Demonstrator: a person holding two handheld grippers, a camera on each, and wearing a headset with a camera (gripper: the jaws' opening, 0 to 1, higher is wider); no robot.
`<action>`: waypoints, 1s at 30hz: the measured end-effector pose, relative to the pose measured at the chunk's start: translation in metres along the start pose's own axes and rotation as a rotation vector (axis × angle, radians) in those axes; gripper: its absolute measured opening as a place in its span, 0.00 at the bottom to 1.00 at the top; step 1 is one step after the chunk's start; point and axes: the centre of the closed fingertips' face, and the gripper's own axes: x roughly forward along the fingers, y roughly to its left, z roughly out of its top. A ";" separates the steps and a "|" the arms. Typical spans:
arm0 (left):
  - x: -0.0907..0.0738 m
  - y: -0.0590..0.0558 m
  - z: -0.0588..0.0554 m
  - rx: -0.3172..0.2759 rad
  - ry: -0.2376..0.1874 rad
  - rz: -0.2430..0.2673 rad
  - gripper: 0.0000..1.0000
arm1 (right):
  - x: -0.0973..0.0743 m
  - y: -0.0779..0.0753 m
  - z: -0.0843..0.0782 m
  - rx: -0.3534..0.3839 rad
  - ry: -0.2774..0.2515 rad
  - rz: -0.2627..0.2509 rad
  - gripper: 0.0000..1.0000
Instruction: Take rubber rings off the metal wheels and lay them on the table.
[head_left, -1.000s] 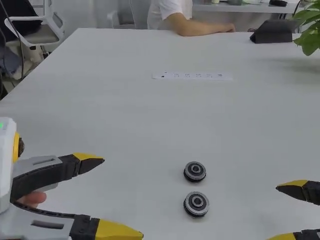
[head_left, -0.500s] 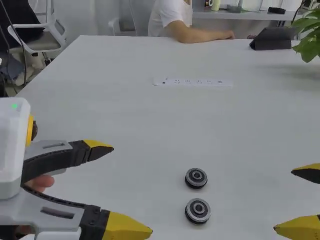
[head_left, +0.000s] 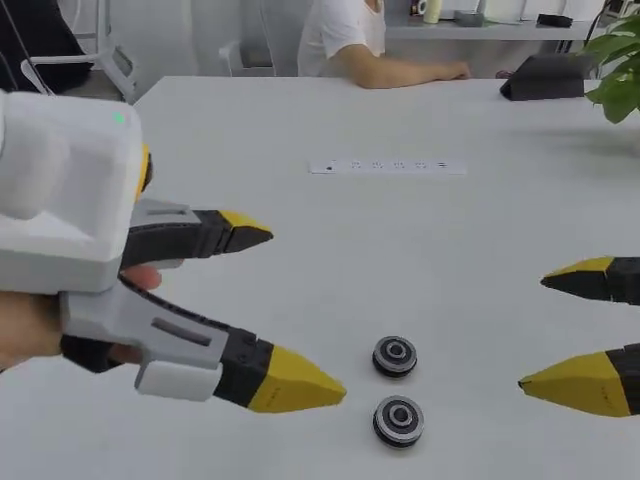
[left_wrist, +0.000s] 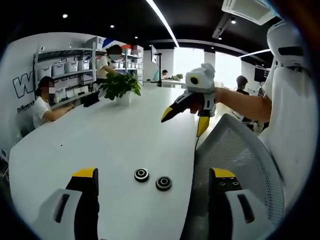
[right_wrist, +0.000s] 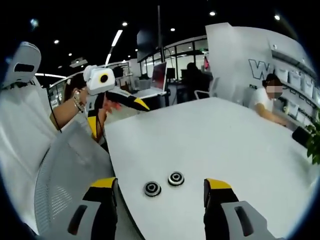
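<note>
Two wheels lie flat and just beside each other on the white surface, near its front edge, and their dark rings look as if they are on the rims, so no ring has been taken off yet. The left gripper hangs above the surface to the left of the wheels, its yellow-tipped fingers spread wide and holding nothing. The right gripper is on the other side, fingers equally wide apart and empty, clear of both wheels. The main risk is probably the closeness of the pair: fingers this broad, coming down on one wheel, could nudge the other and send it sliding on the smooth top. A wheel lying flat offers little to grip, so a pinch from above may slip off the rubber or tip the wheel onto its rim, and then it could roll toward the near edge. If only one gripper pulls, the whole wheel may lift with the ring; the other gripper likely has to pin the hub. A stretched ring could also snap free and jump away.
</note>
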 end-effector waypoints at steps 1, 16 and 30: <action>0.002 0.002 0.005 0.018 -0.005 -0.006 0.87 | 0.002 0.000 0.003 -0.005 -0.003 0.005 0.67; 0.042 0.017 0.047 0.162 -0.126 -0.016 0.69 | 0.047 0.012 0.025 -0.133 0.004 0.160 0.53; 0.075 0.023 -0.001 0.029 -0.199 -0.014 0.41 | 0.081 0.016 -0.030 -0.062 0.054 0.230 0.40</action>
